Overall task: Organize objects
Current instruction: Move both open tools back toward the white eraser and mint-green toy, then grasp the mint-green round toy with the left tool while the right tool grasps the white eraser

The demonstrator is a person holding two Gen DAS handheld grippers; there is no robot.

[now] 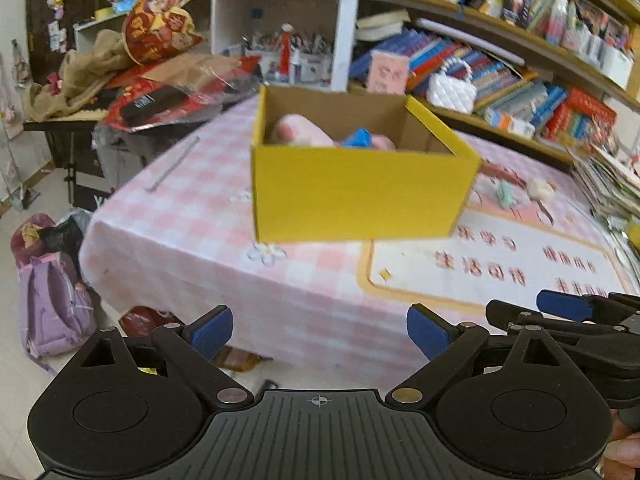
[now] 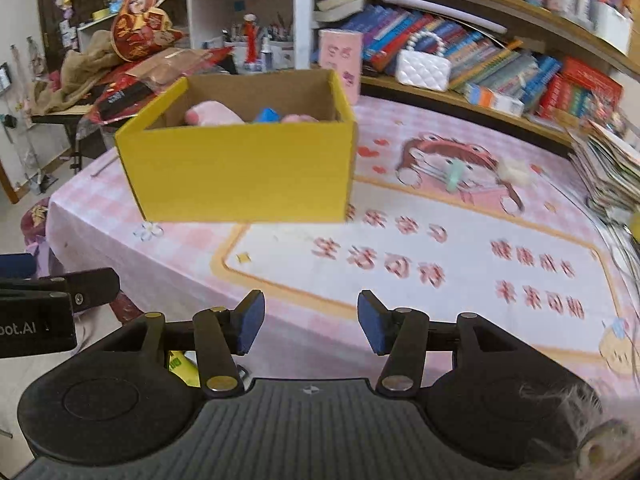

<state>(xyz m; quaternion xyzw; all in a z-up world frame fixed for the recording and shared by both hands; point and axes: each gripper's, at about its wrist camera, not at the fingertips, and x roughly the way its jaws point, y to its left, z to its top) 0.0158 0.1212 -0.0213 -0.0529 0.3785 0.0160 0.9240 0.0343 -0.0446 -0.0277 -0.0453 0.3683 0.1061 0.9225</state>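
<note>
Both claws empty, jaws apart — left claw point(image 1: 320, 330), right claw point(image 2: 311, 322). Ahead of the right one, beyond the box point(image 2: 244, 168), lie a green clip point(image 2: 454, 176) and white star point(image 2: 514, 172) — likely light, small; pinch across the middle.

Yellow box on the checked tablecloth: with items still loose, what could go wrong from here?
The yellow box sits near the table's left edge, so a nudge could push it off. The mint item and cream item lie beside the leaning magazine stack; reaching there might topple it.
</note>
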